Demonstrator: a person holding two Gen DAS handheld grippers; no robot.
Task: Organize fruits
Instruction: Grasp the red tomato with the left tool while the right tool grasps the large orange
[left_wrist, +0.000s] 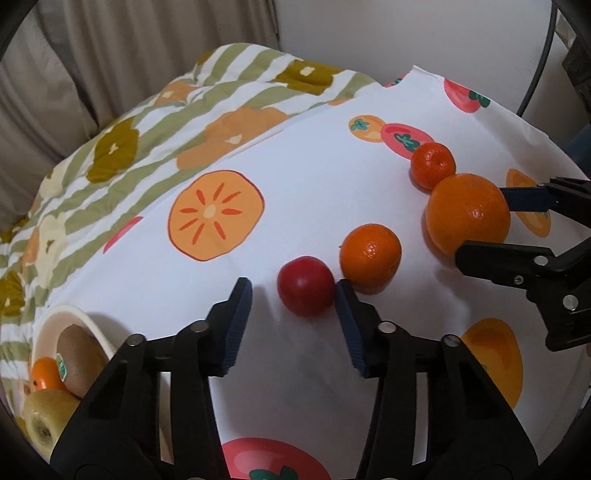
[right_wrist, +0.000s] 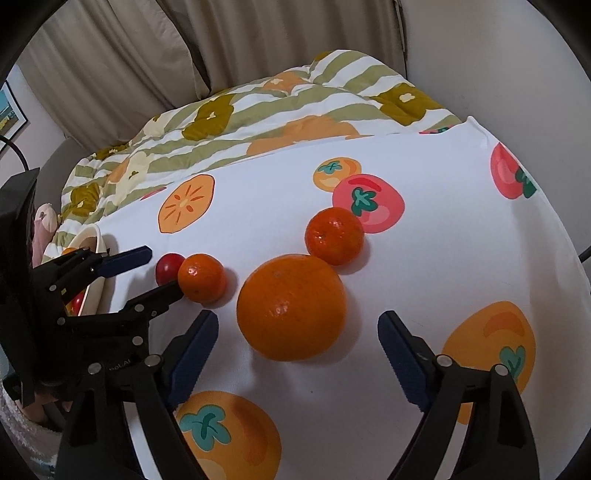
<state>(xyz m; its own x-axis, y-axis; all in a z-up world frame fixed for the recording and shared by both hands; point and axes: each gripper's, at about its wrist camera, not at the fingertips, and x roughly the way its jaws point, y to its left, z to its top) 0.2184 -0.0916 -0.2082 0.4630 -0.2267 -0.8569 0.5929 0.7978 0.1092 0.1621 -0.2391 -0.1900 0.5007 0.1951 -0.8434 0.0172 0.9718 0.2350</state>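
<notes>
Nearest the left wrist camera, the left gripper (left_wrist: 293, 295) is sitting with its black arms and blue-padded jaws spread wide, holding nothing; its right pad is just touching a small, smooth, dark red round fruit (left_wrist: 306, 286) that is lying slightly outside the gap, towards that pad. Right beside the red fruit a small glossy orange mandarin (left_wrist: 370, 257) is resting on the white fruit-printed cloth (left_wrist: 314, 177). Further right, the big round dimpled orange (left_wrist: 467, 214) is lying on the cloth too, and the right gripper (right_wrist: 297, 325) is reaching around it with its jaws gaping wider than the fruit, one finger on each side, not clamping it. Just behind the big orange, and looking as if it is touching it, a deeper reddish-orange mandarin (left_wrist: 433, 165) is sitting next to a printed pink tomato.

At the lower left a cream-coloured bowl (left_wrist: 86, 319) is holding a fuzzy brown kiwi with a green sticker (left_wrist: 79, 360), a small orange fruit (left_wrist: 43, 373) and a yellow-green kiwi (left_wrist: 46, 415); from the right wrist view something red is also showing inside it.

Counting on the cloth: one red fruit, two mandarins, one large orange. Behind, a green-striped flowered quilt (left_wrist: 122, 155) is lying bunched up.
</notes>
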